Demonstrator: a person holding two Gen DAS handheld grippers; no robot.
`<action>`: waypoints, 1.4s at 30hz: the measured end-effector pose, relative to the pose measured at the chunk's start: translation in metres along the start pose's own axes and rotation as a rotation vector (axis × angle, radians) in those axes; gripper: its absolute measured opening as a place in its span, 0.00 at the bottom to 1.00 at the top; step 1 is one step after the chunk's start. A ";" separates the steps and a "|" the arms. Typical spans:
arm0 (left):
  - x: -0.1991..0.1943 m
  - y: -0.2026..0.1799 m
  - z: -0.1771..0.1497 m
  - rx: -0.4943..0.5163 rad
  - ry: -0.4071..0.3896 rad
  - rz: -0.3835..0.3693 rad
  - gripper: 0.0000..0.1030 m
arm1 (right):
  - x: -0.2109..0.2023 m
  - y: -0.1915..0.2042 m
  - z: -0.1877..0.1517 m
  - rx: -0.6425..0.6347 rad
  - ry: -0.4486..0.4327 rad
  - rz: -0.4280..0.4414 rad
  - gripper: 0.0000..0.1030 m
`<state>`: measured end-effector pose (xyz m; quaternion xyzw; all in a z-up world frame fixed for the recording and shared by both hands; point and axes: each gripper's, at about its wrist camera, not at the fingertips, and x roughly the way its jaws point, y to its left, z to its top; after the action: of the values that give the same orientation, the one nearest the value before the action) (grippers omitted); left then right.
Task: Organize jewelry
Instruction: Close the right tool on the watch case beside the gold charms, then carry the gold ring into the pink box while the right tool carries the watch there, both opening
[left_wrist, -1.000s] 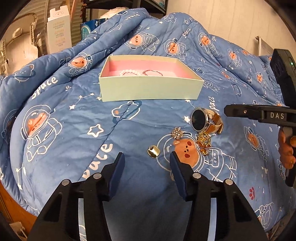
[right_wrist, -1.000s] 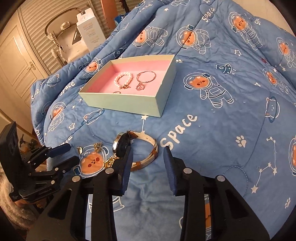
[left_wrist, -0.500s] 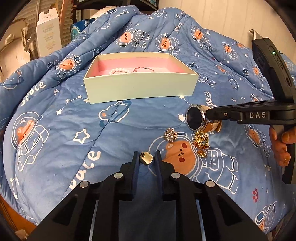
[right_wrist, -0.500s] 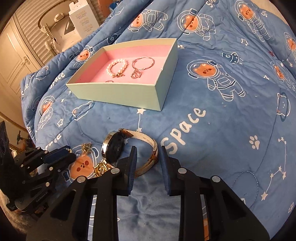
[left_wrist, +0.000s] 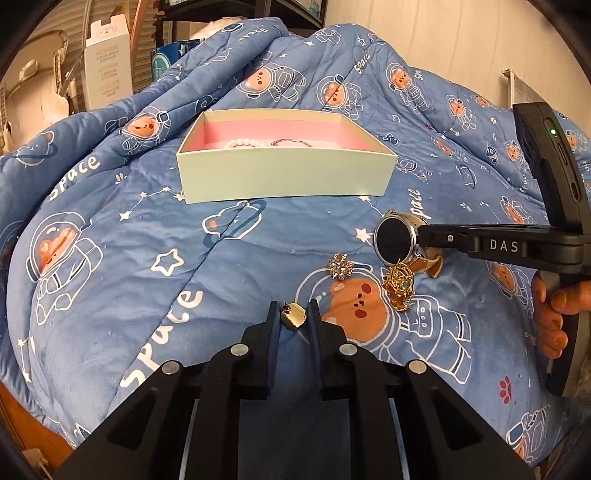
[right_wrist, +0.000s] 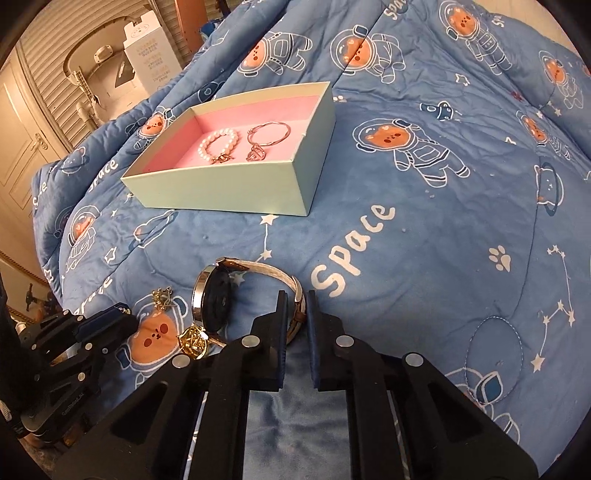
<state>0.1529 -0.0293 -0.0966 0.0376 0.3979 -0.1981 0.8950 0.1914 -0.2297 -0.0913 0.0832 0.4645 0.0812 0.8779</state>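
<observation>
- A small gold square earring (left_wrist: 293, 318) is clamped by the left gripper (left_wrist: 293, 320).
- The white-strapped, dark-faced watch (right_wrist: 216, 299) is pinched at its band by the right gripper (right_wrist: 296, 312).
- Bare blue quilt (right_wrist: 406, 236) is seen before the pale green box (right_wrist: 221, 192).

A pale green box (right_wrist: 236, 184) with a pink lining sits open on the bedding, holding a pearl bracelet (right_wrist: 218, 144) and a thin rose-gold bangle (right_wrist: 267, 134) side by side. Nearer, a dark-faced watch (right_wrist: 214, 301) stands on edge, its pale strap (right_wrist: 280, 277) looped behind. A gold filigree piece (left_wrist: 399, 282) touches it; a crystal snowflake brooch (left_wrist: 340, 266) and a small gold earring (left_wrist: 293, 316) lie near.
</observation>
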 end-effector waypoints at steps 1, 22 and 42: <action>-0.001 0.000 0.000 -0.002 0.001 0.000 0.14 | -0.003 0.002 -0.001 -0.011 -0.014 -0.006 0.10; -0.019 0.003 0.012 -0.041 -0.035 -0.006 0.14 | -0.060 0.047 0.005 -0.261 -0.205 -0.017 0.09; -0.031 0.001 0.052 -0.004 -0.099 -0.034 0.14 | -0.079 0.039 0.050 -0.226 -0.204 0.130 0.09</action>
<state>0.1709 -0.0299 -0.0382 0.0192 0.3542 -0.2138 0.9102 0.1866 -0.2129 0.0083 0.0217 0.3545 0.1806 0.9172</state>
